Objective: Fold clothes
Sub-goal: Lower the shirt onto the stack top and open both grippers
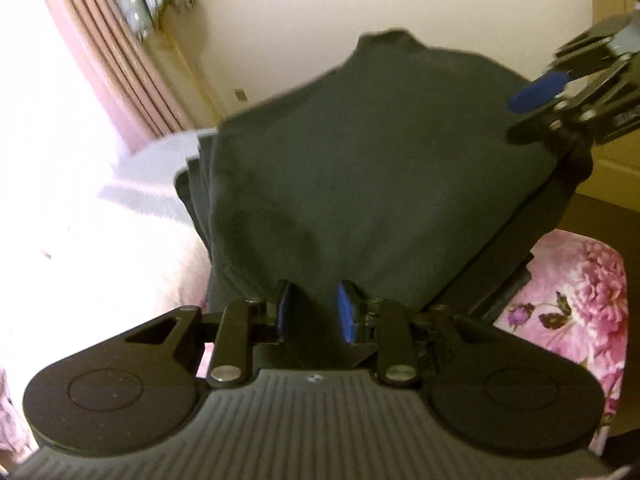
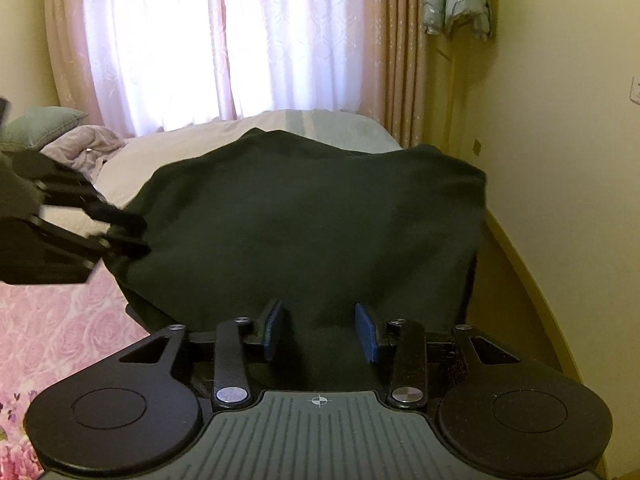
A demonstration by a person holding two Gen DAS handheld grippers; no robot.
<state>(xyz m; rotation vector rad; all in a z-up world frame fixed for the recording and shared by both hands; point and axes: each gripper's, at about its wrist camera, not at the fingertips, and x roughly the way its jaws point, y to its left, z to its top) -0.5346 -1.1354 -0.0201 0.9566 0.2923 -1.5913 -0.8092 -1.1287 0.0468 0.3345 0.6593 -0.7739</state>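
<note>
Bunching between both grippers — left gripper (image 1: 314, 312), right gripper (image 2: 320, 332) — hangs the dark garment (image 1: 360, 168).

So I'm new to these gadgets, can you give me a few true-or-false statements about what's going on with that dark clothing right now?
1. The dark garment is held between two grippers. True: cloth sits between the fingers of the left gripper and the right gripper.
2. The garment is bright red. False: it is very dark, nearly black.
3. A floral pink cover lies below the garment. True.
4. The window is bare. False: pale curtains hang over it.
</note>
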